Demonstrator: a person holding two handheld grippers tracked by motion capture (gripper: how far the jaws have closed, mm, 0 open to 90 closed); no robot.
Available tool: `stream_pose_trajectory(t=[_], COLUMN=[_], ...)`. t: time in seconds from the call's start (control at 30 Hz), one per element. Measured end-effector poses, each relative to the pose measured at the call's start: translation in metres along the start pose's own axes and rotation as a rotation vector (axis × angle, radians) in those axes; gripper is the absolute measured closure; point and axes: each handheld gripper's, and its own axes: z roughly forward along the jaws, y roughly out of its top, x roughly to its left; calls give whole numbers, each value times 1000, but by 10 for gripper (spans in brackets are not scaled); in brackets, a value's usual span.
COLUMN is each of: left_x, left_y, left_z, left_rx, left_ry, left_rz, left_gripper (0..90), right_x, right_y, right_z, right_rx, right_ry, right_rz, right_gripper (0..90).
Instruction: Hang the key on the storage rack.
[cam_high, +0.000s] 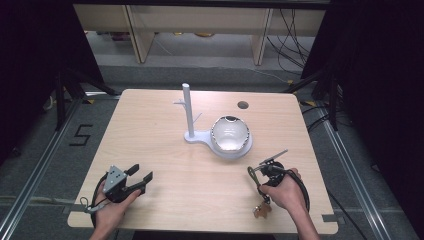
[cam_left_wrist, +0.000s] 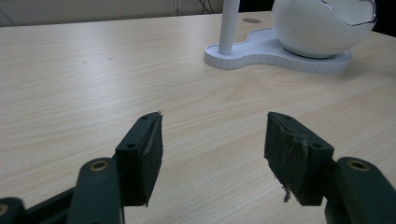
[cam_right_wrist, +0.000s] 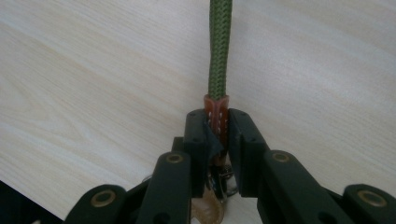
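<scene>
- The table (cam_high: 165, 150) carries everything: my work sits near its front right corner, and the white stand (cam_high: 220, 142) sits back of the middle, toward the far edge.
- That stand has an upright post (cam_high: 188, 107) with short pegs on its left end and a round white bowl (cam_high: 229, 133) on its right end; from my right hand it lies ahead and to the left, well apart.
- My right gripper (cam_high: 261, 172) is the nearer one to the stand's bowl side; my left gripper (cam_high: 141, 176) rests near the front left corner, farther from the keyring.
- The left jaws stand wide apart with nothing but bare wood between them, pointing toward the stand.
- The right jaws are clamped on the keyring strap (cam_right_wrist: 217, 119), pressing its brown leather collar from both sides.
- The green cord (cam_right_wrist: 220, 46) runs straight out past my fingertips, its long axis in line with the jaws, so the loop leads the way.
- The leather tag (cam_high: 261, 210) and metal bits hang behind the grip, near the front edge by my wrist.
- I judge the next move turns on carrying that leading loop up and leftward to a peg on the post.
</scene>
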Motion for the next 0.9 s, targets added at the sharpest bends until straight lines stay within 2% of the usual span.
stream_pose_trajectory(t=[0.03, 0.1, 0.13, 0.2, 0.23, 0.27, 0.3, 0.33, 0.4, 0.43, 0.47, 0.5, 0.53, 0.6, 0.63, 0.7, 0.73, 0.77, 0.8, 0.83, 0.9], left_x=[0, 1, 1, 1, 1, 1, 1, 1, 1, 1, 1, 1, 1, 1, 1, 1, 1, 1, 1, 1, 1], left_y=[0, 0, 0, 0, 0, 0, 0, 0, 0, 0, 0, 0, 0, 0, 0, 0, 0, 0, 0, 0, 0], left_z=[0, 0, 0, 1, 0, 0, 0, 0, 0, 1, 1, 1, 0, 0, 0, 0, 0, 0, 0, 1, 1], left_rx=[1, -5, -3, -13, -9, -4, -4, -4, -4, -14, -14, -14, -3, -4, -4, -4, -5, -5, -16, -16, -16], left_ry=[1, -2, -1, -9, -5, -2, -2, 1, 1, -7, -5, -5, 3, 3, 3, 4, 4, 4, -3, -3, -3], left_rz=[0, -4, -4, -8, -7, -6, -6, -4, -4, -6, -6, -6, -4, -4, -4, -4, -5, -5, -7, -7, -9], left_gripper=[368, 368, 368, 368, 368, 369, 369, 369, 369, 369, 369, 369, 369, 369, 370, 370, 370, 370, 370, 370, 370], right_x=[1, 0, 0, -3, -3, -4, -4, -4, -6, -6, -8, -8, -8, -10, -11, -9, -10, -10, -11, -11, -10], right_y=[-1, -4, -7, -11, -11, -15, -15, -20, -23, -23, -28, -28, -31, -32, -35, -38, -41, -41, -42, -42, -44], right_z=[-3, -5, -8, -10, -10, -11, -11, -12, -14, -14, -18, -18, -20, -20, -20, -21, -20, -20, -20, -20, -19], right_rx=[-1, -29, -60, -120, -120, -163, -163, -212, -250, -250, -299, -299, -331, -337, -375, -403, -459, -459, -526, -526, -570], right_ry=[4, 9, 23, 33, 33, 33, 33, 50, 69, 69, 89, 89, 93, 107, 119, 120, 133, 133, 146, 146, 153], right_rz=[18, 8, 12, -18, -18, -34, -34, -23, -35, -35, -52, -52, -46, -56, -72, -43, -61, -61, -87, -87, -79], right_gripper=[789, 789, 789, 790, 790, 790, 790, 790, 790, 790, 790, 790, 790, 790, 790, 790, 791, 791, 791, 791, 791])
